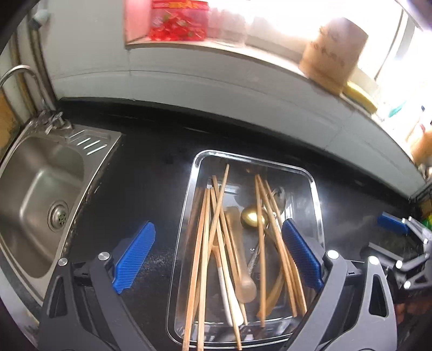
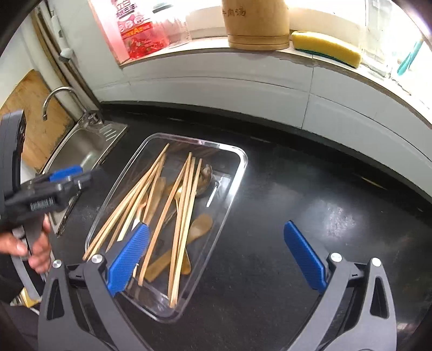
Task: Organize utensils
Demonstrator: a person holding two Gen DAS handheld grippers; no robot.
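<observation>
Left wrist view: tray [image 1: 314,189] of tangled chopsticks [image 1: 205,243] lower centre on surface [image 1: 151,162]. Both grippers [image 1: 218,256] [image 2: 216,256] released, empty. Risk: grabbing several crossed sticks, scattering others.

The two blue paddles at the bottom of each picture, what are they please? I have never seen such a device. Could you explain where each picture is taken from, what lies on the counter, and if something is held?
The blue paddles are the two fingers of a hand-held gripper. A person holds one gripper in each hand, and each carries a wide-angle camera looking forward along its fingers.

One picture comes from the left gripper, near the sink. The other comes from the right gripper; there you also see the person's hand holding the left one.

On the black counter stands a clear tray with wooden chopsticks, a golden spoon and other utensils mixed together. A wooden holder and a yellow sponge sit on the ledge behind.

Both grippers are wide open. Nothing is held.
</observation>
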